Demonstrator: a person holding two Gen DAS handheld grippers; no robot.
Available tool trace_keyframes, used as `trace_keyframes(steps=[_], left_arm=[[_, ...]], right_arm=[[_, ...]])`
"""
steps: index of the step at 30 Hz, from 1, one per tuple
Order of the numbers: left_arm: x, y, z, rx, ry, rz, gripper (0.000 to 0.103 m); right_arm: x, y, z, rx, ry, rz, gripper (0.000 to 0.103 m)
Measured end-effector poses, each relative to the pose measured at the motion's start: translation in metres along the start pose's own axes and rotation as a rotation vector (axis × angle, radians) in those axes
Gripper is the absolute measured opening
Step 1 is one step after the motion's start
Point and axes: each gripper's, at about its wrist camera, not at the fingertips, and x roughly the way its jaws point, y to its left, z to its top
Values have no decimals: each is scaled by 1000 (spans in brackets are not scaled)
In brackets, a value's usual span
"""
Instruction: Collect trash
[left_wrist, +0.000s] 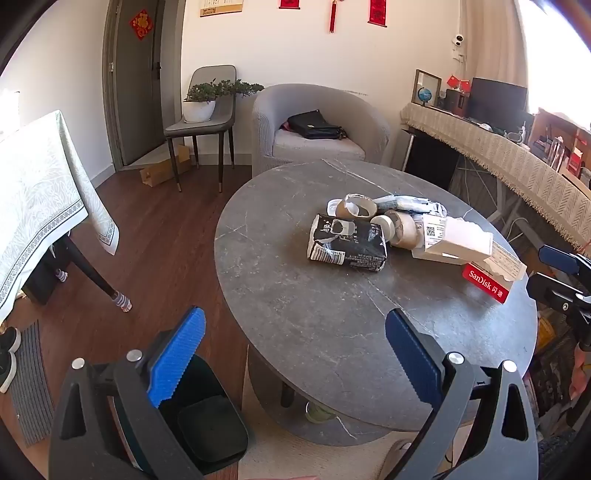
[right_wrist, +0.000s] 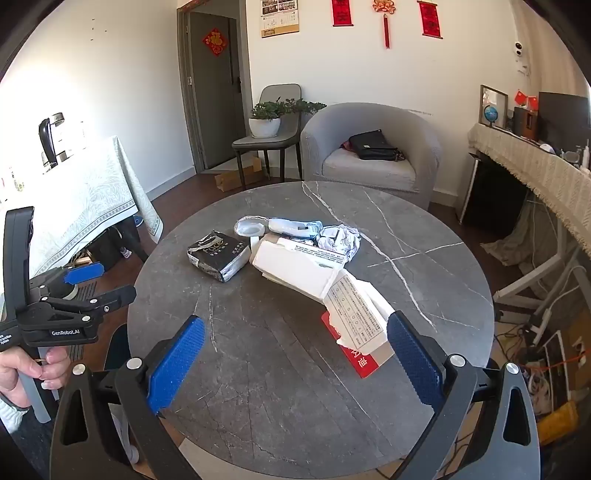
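Left wrist view: the left gripper (left_wrist: 295, 354) hangs wide open, nothing between its blue pads — trash pile (left_wrist: 399, 232) heaped mid-way across the round grey table (left_wrist: 295, 295), dark bin (left_wrist: 207, 417) on the floor beside it. Right wrist view: the right gripper (right_wrist: 295, 354) gapes empty too — torn white box (right_wrist: 354, 314) lying near its right finger.

A home living room: a grey armchair (right_wrist: 373, 155) behind the round worktop (right_wrist: 280, 369), red hangings (right_wrist: 386, 18) on the wall above it.
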Motion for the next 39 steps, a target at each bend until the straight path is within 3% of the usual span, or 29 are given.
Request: trace_keyframes(steps=[39], left_arm=[[-2,8,0,-4,7,26,100]], right_arm=[[5,9,7,2,-2,25,100]])
